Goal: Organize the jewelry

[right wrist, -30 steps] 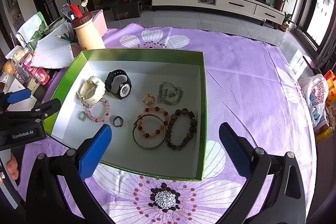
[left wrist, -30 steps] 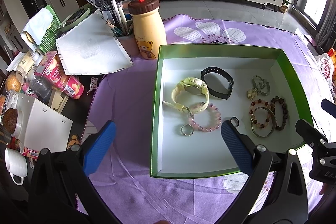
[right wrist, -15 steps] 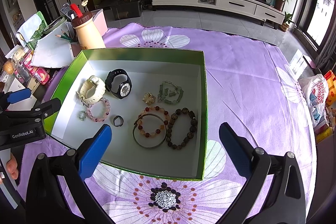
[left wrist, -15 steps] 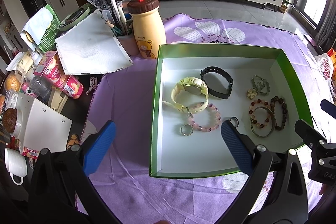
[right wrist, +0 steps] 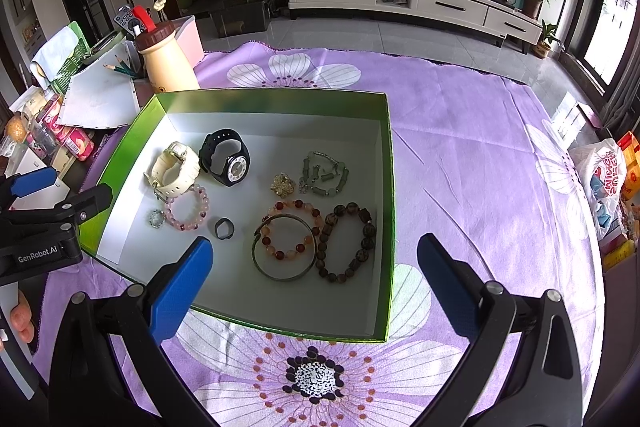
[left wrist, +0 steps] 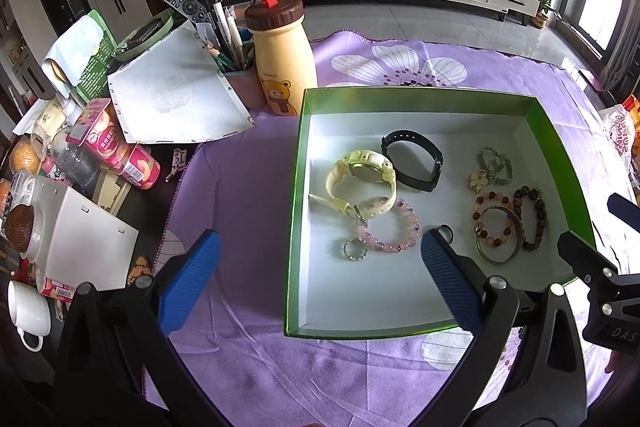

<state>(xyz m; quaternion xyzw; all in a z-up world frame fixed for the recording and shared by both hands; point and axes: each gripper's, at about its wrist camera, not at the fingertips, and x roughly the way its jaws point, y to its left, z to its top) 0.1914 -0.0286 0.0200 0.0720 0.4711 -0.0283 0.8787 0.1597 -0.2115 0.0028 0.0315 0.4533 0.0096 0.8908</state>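
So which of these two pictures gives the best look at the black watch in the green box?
The right wrist view. There the black watch lies with its round white-marked dial facing the camera, unobstructed inside the green box. In the left wrist view the same watch appears edge-on: you see the strap loop, but the dial is turned away.

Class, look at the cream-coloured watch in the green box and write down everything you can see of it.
The cream watch is chunky, with what looks like a pale yellowish plastic or rubber case and strap. It lies on its side on the white floor of the green box, in the part nearest the bear bottle, its band curled in a loop. A metal buckle shows at the strap end, which reaches the pink bead bracelet. The black watch lies right beside it. Neither gripper touches it.
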